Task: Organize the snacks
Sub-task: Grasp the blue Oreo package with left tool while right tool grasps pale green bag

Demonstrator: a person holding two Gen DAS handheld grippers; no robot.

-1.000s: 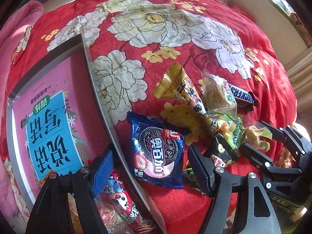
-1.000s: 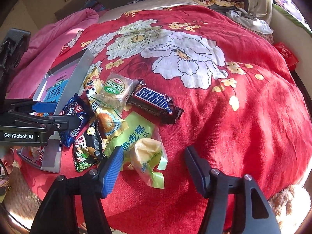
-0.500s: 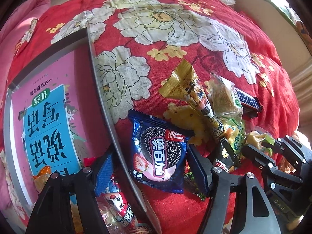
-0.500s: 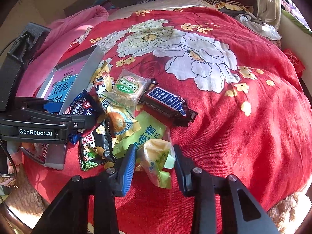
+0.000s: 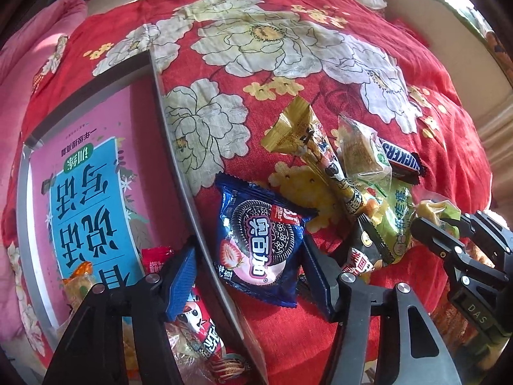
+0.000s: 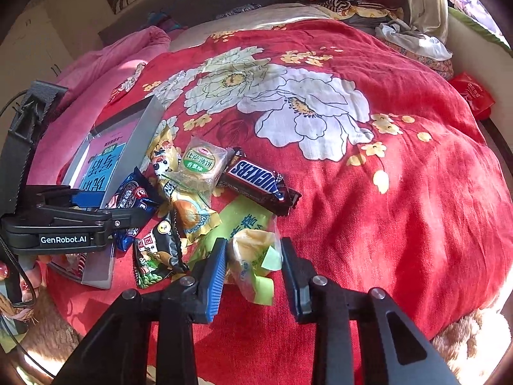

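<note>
Tray: a grey metal tray with a pink and blue printed sheet inside fills the left part of the left wrist view; some wrapped snacks lie in its lower corner.
Left gripper: the black left gripper with blue pads stands at the lower middle of the left wrist view. Its jaws have just been closing. They are half spread around the dark blue cookie packet, and one finger stands on the tray side of the tray wall. I cannot tell if the pads press the packet already.
Cookie packet: it lies on the red flowered bedspread, just beside the right wall of the tray.
Snack pile: at the middle of the right wrist view lie a long golden wrapper, a clear packet with a green label, a brown chocolate bar and a small black and green bag, touching each other.
Right gripper: the right gripper, at the lower middle of the right wrist view, is pinching a light green transparent packet with a yellow pastry; both pads touch it.
Green packet: it lies at the near edge of the pile, on the bedspread.
</note>
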